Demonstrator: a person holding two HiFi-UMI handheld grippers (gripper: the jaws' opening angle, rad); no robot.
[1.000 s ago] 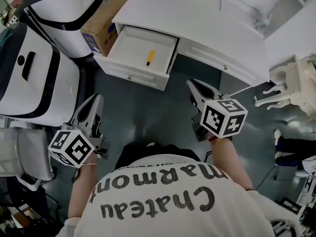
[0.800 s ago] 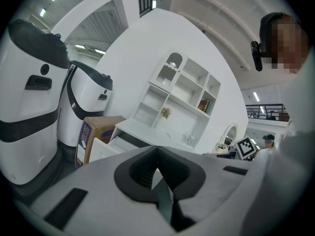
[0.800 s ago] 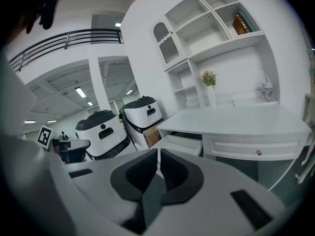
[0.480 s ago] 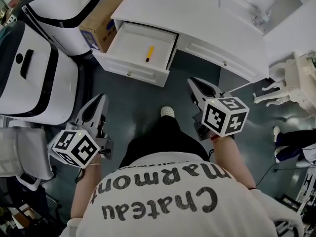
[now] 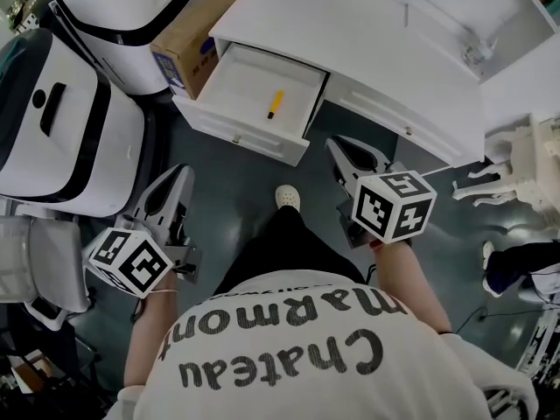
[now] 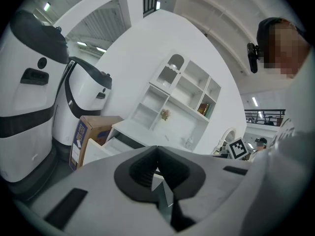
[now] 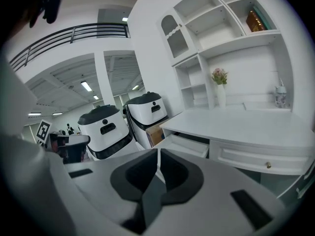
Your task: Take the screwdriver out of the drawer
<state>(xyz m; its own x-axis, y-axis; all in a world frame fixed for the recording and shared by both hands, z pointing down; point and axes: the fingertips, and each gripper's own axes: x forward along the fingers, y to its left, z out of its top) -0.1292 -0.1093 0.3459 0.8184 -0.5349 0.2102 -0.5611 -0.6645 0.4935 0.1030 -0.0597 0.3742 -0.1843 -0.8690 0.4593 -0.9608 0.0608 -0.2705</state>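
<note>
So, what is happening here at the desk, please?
A person stands in front of a white desk with a gripper in each hand. Its drawer is pulled open, and a yellow screwdriver lies inside, untouched. The left gripper and the right gripper are both shut and empty, held short of the drawer.

Head looks down; gripper views, seemingly level, share the desk (image 5: pixel 385 46).

Open drawer (image 5: pixel 229 79), seemingly a screwdriver (image 5: pixel 275 104) inside
</note>
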